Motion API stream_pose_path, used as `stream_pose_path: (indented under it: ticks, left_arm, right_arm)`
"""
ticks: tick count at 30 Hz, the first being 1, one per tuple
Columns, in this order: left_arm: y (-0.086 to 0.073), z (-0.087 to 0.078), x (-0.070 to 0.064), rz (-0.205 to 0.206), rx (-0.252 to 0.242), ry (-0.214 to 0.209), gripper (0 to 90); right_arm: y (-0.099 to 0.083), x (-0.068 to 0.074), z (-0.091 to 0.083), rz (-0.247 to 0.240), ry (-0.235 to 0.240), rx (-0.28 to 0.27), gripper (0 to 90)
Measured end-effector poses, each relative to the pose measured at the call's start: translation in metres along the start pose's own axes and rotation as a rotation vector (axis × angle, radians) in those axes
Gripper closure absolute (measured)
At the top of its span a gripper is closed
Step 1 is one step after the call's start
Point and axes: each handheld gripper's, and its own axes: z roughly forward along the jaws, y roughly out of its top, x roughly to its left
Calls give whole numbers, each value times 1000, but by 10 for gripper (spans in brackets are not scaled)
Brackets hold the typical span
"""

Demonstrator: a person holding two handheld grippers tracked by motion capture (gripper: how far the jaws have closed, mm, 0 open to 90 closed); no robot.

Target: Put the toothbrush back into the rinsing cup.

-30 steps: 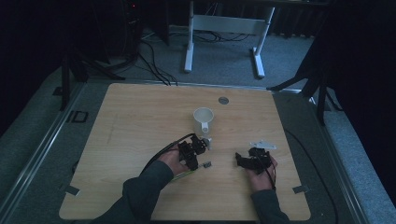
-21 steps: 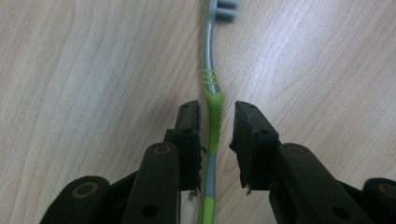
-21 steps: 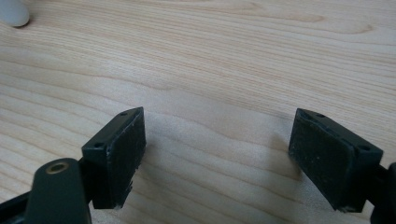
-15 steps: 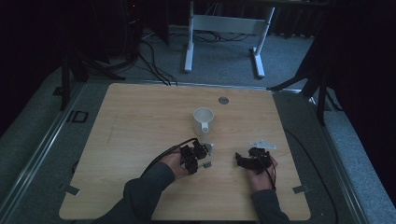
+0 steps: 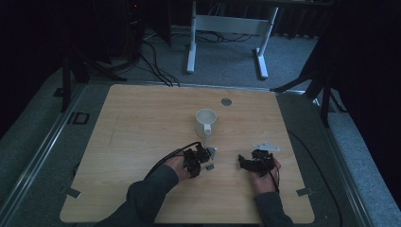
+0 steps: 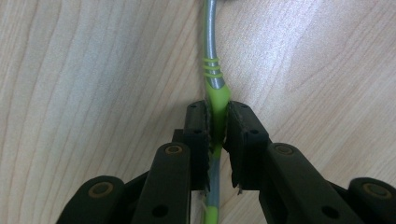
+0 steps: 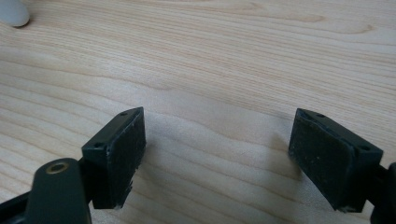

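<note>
On the near half of the wooden table [image 5: 142,123], the person's left gripper [image 6: 216,123] had its two black jaws clenched on the green-sleeved handle of a slim metal utensil [image 6: 211,42], most likely a spoon, though its working end lay out of sight. Seen along the jaws in the left gripper view, the utensil's long axis ran straight ahead of the gripper, its grey shaft lying low over or on the wood and leaving the top of the picture, while the green end passed back between the jaws toward the hand. From the high view the left gripper [image 5: 197,158] sat just near of a white mug [image 5: 206,122], the mug's handle turned toward the person, so the utensil appeared to point roughly toward it; whether the tip touched the mug could not be told. A small dark object [image 5: 211,166] lay on the wood just right of the left gripper, too small to identify.

The right gripper [image 5: 256,161] rested well apart to the right, and in its own view its jaws stood wide and released over bare wood, grasping nothing, with a pale rounded shape [image 7: 14,11] at the far left corner. Judged from this layout, the left hand was the nearer to the mug, with nothing standing between them. A small round metal disc [image 5: 226,101] sat toward the table's far edge.
</note>
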Motion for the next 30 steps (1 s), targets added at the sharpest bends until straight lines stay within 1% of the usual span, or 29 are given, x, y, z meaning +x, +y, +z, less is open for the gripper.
stream_pose_path:
  ticks: [7, 11, 14, 17, 21, 27, 30]
  left_arm:
    - [0, 2, 0, 5, 0, 0, 804]
    - [0, 1, 0, 18, 1, 6, 816]
    - [-1, -1, 1, 15, -12, 2, 818]
    - [-4, -7, 4, 4, -38, -1, 818]
    - [-8, -15, 9, -22, -78, -11, 818]
    - [-14, -23, 16, -53, -121, -16, 818]
    - [-17, -28, 18, -71, -150, -27, 818]
  right_arm:
    - [0, 0, 0, 0, 0, 0, 184]
    - [0, 0, 0, 0, 0, 0, 184]
    - [0, 0, 0, 0, 0, 0, 184]
    - [0, 0, 0, 0, 0, 0, 184]
    - [0, 0, 0, 0, 0, 0, 184]
    - [0, 0, 0, 0, 0, 0, 184]
    - [0, 0, 0, -1, 0, 0, 184]
